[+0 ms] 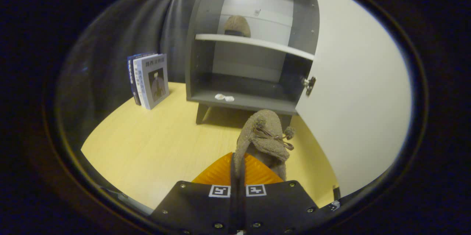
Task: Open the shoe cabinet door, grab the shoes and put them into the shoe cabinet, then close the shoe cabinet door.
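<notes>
My gripper (238, 161) is shut on a brown fuzzy shoe (264, 137), its orange fingers (217, 174) pinching the shoe's rim. The shoe hangs above the wooden floor, toe pointing ahead toward the cabinet. The grey shoe cabinet (250, 43) stands just beyond, its white door (357, 91) swung fully open to the right. A second brown shoe (237, 26) rests on the white upper shelf (254, 43). The lower compartment holds a small white object (224, 98) near its front edge.
Two books (149, 79) stand upright on the light wooden floor (147, 146) left of the cabinet, against the black cloth wall. The open door blocks the right side.
</notes>
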{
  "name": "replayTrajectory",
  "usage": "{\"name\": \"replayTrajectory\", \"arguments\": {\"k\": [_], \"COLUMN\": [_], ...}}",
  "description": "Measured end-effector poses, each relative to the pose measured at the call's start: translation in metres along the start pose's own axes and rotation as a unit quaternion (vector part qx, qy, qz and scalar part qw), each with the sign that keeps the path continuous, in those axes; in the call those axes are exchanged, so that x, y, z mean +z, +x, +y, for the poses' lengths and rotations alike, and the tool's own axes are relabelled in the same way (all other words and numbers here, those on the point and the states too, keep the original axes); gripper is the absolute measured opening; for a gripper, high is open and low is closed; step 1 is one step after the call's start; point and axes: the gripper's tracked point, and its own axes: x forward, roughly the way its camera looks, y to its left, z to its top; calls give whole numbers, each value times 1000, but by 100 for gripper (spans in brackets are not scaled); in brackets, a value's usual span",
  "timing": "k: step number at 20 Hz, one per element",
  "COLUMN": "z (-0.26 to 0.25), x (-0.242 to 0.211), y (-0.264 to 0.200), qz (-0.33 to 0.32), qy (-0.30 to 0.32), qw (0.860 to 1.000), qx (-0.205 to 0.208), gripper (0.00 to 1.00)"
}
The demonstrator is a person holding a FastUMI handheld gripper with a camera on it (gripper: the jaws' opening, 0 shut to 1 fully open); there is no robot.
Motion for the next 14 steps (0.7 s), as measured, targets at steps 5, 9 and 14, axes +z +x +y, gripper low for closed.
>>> {"name": "replayTrajectory", "arguments": {"k": [5, 9, 14], "z": [-24, -38, -56], "x": [99, 167, 256], "y": [4, 23, 60], "qz": [-71, -116, -163], "qy": [14, 13, 18], "qw": [997, 992, 984], "qx": [-32, -54, -73], "gripper": [1, 1, 1]}}
